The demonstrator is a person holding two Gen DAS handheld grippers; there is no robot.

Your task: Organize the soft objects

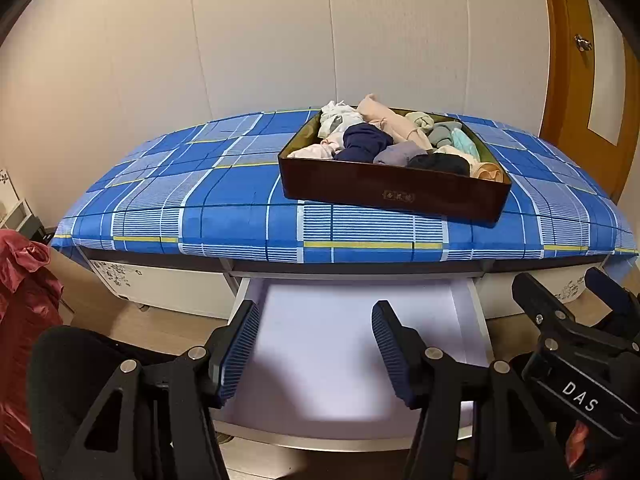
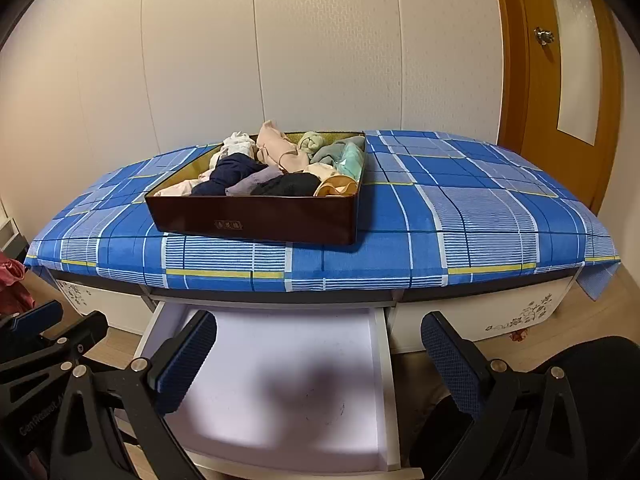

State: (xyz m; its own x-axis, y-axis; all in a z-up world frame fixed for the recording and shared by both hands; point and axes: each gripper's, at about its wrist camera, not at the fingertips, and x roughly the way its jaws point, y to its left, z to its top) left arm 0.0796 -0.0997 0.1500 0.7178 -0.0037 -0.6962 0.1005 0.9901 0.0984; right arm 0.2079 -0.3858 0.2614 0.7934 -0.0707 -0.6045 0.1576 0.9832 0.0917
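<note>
A dark brown box [image 1: 396, 192] [image 2: 256, 220] sits on the blue plaid cloth [image 1: 200, 200] [image 2: 460, 216] over a low cabinet. It holds several rolled soft garments [image 1: 380, 140] [image 2: 276, 168] in navy, beige, grey, mint and black. Below the cloth, a white drawer [image 1: 352, 344] [image 2: 280, 380] is pulled out and looks bare inside. My left gripper [image 1: 314, 350] is open and empty above the drawer. My right gripper [image 2: 320, 364] is open and empty above the drawer's right side. The right gripper also shows at the right edge of the left wrist view [image 1: 576, 332].
A red garment [image 1: 24, 312] [image 2: 12, 284] hangs at the left. A wooden door [image 1: 588, 80] [image 2: 560, 80] stands at the right. White cabinet fronts with flower prints [image 1: 160, 284] [image 2: 500, 312] flank the drawer. A pale panelled wall is behind.
</note>
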